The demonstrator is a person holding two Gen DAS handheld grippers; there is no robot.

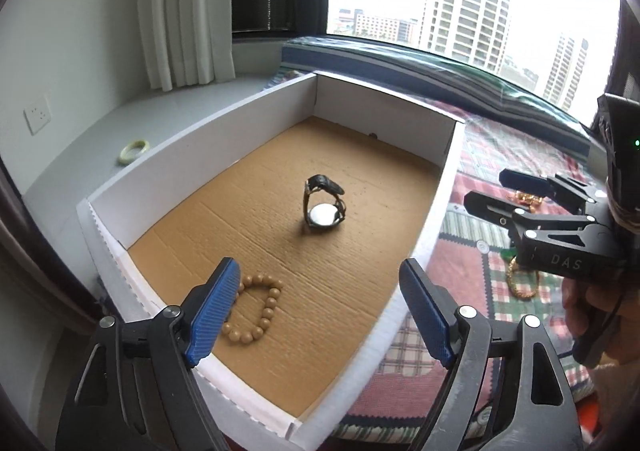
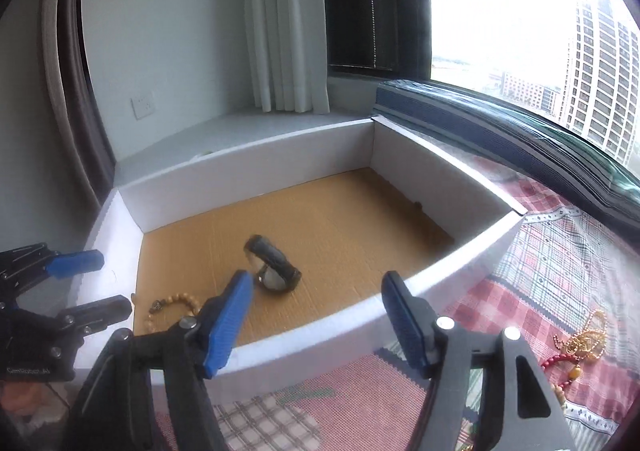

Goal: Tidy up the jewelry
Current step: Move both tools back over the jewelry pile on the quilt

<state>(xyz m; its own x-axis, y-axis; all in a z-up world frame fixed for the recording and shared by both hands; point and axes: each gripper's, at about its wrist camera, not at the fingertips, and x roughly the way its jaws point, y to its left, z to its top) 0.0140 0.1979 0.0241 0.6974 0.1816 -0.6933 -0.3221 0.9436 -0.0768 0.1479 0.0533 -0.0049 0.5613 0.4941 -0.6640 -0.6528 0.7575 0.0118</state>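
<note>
Both tongs hang empty with jaws apart over the box (image 1: pixel 168 167): the left tongs (image 1: pixel 320 315) above its near corner, the right tongs (image 2: pixel 316 323) at its near wall. Inside lie a bead bracelet (image 1: pixel 256 311) and a watch (image 1: pixel 324 207), so two pieces look sorted. Gold chains (image 2: pixel 584 343) and red beads (image 2: pixel 558 363) wait on the quilt (image 2: pixel 560 259), a pale bangle (image 1: pixel 135 150) on the sill. The right tongs partly hide the chains in the left view.

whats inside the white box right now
A wristwatch and a wooden bead bracelet lie apart on the white box's brown cardboard floor. The left gripper's finger covers part of the bracelet.
</note>
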